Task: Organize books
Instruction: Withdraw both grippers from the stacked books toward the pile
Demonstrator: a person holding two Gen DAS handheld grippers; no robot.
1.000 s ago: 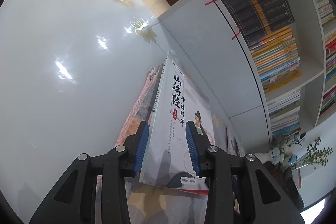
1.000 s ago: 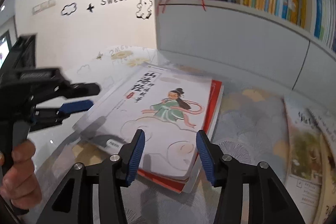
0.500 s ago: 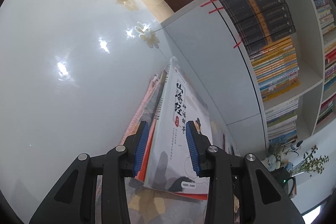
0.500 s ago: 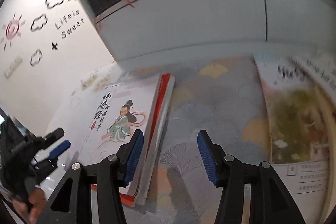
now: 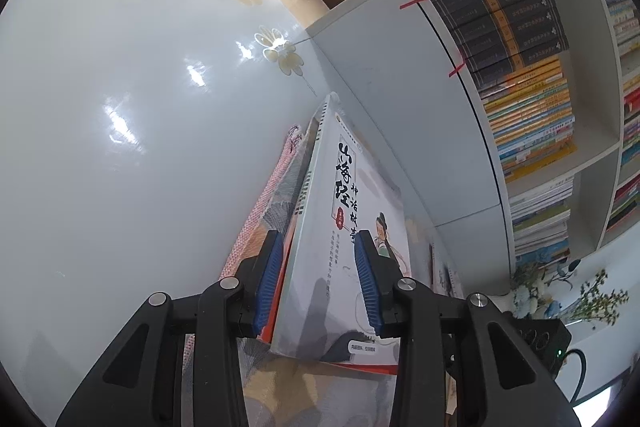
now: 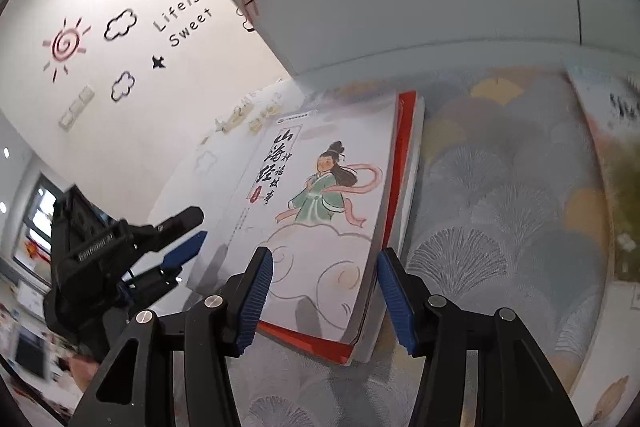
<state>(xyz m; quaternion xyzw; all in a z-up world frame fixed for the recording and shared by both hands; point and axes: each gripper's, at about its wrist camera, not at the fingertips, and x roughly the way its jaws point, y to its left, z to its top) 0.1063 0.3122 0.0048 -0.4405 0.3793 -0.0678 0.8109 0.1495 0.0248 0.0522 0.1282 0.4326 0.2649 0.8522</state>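
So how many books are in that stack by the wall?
2 that I can make out: the white illustrated book on top and a red-covered book directly beneath it. More could be hidden underneath.

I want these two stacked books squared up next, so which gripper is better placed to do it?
Left. The left gripper already straddles the white book and red book at their spines; the right gripper hangs open.

Book [image 6: 612, 163] at right edge cut off and blurred, shelf spines [image 5: 528, 107] too small to read
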